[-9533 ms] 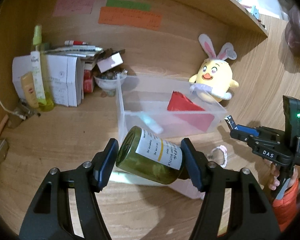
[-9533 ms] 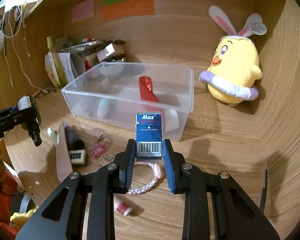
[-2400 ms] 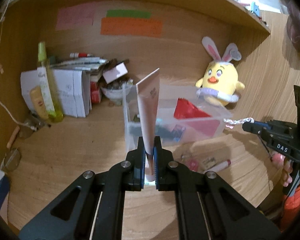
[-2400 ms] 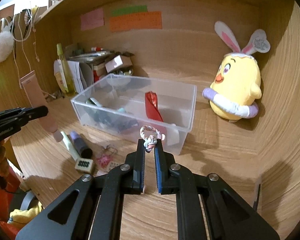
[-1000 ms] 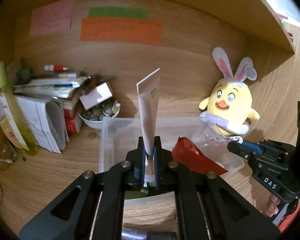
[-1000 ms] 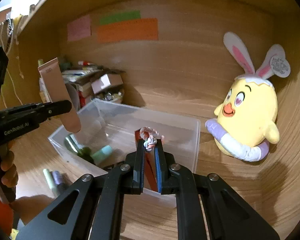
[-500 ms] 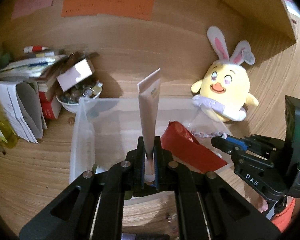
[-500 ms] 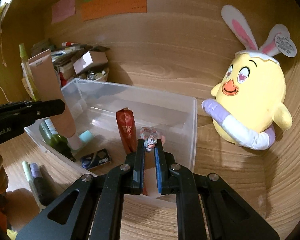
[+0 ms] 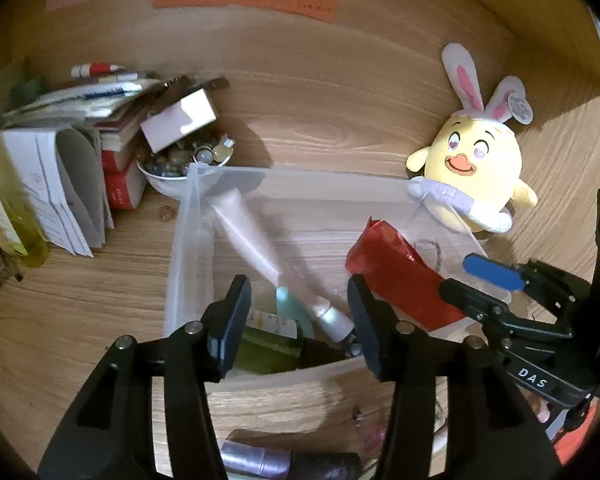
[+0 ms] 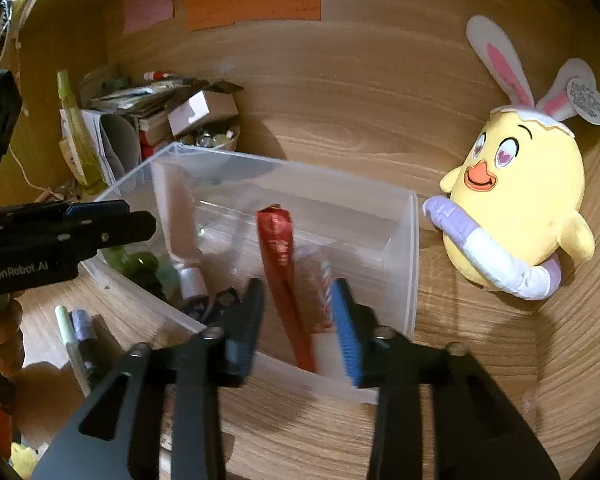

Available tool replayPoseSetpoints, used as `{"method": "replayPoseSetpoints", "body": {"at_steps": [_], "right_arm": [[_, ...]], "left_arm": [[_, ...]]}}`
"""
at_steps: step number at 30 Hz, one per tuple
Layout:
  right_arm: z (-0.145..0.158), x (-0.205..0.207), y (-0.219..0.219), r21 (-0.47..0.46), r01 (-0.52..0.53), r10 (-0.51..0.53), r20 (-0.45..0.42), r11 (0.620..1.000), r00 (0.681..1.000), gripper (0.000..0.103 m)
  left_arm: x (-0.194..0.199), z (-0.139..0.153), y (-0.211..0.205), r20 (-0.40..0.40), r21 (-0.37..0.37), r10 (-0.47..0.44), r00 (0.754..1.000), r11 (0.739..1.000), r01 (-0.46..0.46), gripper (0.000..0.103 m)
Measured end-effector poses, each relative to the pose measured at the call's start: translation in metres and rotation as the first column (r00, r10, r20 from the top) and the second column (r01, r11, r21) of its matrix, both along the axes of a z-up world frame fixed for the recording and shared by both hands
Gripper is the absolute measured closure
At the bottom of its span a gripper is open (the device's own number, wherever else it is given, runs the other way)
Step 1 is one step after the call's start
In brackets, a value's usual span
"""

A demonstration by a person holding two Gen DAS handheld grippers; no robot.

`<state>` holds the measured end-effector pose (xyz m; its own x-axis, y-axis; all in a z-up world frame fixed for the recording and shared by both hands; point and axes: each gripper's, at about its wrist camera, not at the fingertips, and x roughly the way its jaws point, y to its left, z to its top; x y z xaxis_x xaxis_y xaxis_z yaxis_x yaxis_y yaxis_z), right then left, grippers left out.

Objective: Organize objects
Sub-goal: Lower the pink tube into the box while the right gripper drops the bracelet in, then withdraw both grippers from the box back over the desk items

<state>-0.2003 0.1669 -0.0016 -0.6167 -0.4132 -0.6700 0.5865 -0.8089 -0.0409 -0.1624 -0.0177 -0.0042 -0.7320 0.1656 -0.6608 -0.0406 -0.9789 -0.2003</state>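
Observation:
My left gripper [image 9: 296, 322] hovers over the near end of the clear plastic bin [image 9: 300, 174], its jaws opening with nothing between them. The pink tube [image 9: 252, 236] lies slanted inside the bin, cap toward me, above a green bottle [image 9: 268, 350]. My right gripper [image 10: 296, 316] is over the bin's [image 10: 414, 248] right end, jaws also opening. The braided cord [image 10: 326, 292], blurred, hangs loose beside the right pad, untouched by either pad. A red packet [image 10: 278, 256] stands in the bin behind it.
A yellow plush chick [image 10: 520, 200] sits right of the bin. Stacked books and papers [image 9: 68, 184] and a bowl of small items [image 9: 180, 160] crowd the back left. Pens and small tubes [image 10: 78, 332] lie on the desk before the bin. A person's hand [image 10: 4, 340] holds the left gripper.
Both grippers sank toward the bin and went from shut to open. The pink tube left the left jaws and tipped into the bin. The cord slipped free of the right jaws.

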Motion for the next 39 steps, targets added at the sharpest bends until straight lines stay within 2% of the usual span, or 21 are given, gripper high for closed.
{"method": "replayPoseSetpoints", "body": {"at_steps": [3,9,14,16,18,20,29,39], "right_arm": [[0.004,0.004,0.001,-0.01,-0.001,0.001,-0.017,1.0,1.0,0.049],[0.013,0.016,0.003,-0.022,-0.023,0.022,-0.042,0.999,0.999,0.037],[0.018,0.026,0.005,-0.028,-0.032,0.03,-0.062,0.999,0.998,0.035],[0.02,0.031,0.006,-0.032,-0.036,0.034,-0.066,0.999,0.997,0.033],[0.022,0.036,0.009,-0.041,-0.04,0.037,-0.07,0.998,0.997,0.025],[0.025,0.043,0.012,-0.048,-0.039,0.035,-0.085,0.998,0.996,0.022],[0.025,0.069,0.019,-0.038,-0.053,0.048,-0.115,0.998,0.992,0.021],[0.004,0.085,0.022,-0.017,-0.061,0.059,-0.074,0.998,0.995,0.021]], "left_arm": [[0.009,0.008,0.002,-0.039,-0.049,0.019,0.999,0.999,-0.021,0.036],[0.027,0.021,0.011,-0.106,-0.142,0.015,0.994,0.989,-0.03,0.025],[0.039,0.025,0.014,-0.119,-0.139,-0.009,0.993,0.99,-0.007,0.015],[0.044,0.027,0.015,-0.125,-0.143,-0.006,0.992,0.99,-0.012,0.013],[0.048,0.027,0.015,-0.129,-0.15,0.0,0.992,0.988,-0.019,0.008],[0.053,0.028,0.014,-0.129,-0.152,0.003,0.992,0.988,-0.023,0.007],[0.07,0.021,0.005,-0.1,-0.137,0.011,0.995,0.99,-0.025,0.004],[0.083,-0.007,0.0,-0.018,-0.161,0.003,1.0,0.987,-0.006,0.004]]}}
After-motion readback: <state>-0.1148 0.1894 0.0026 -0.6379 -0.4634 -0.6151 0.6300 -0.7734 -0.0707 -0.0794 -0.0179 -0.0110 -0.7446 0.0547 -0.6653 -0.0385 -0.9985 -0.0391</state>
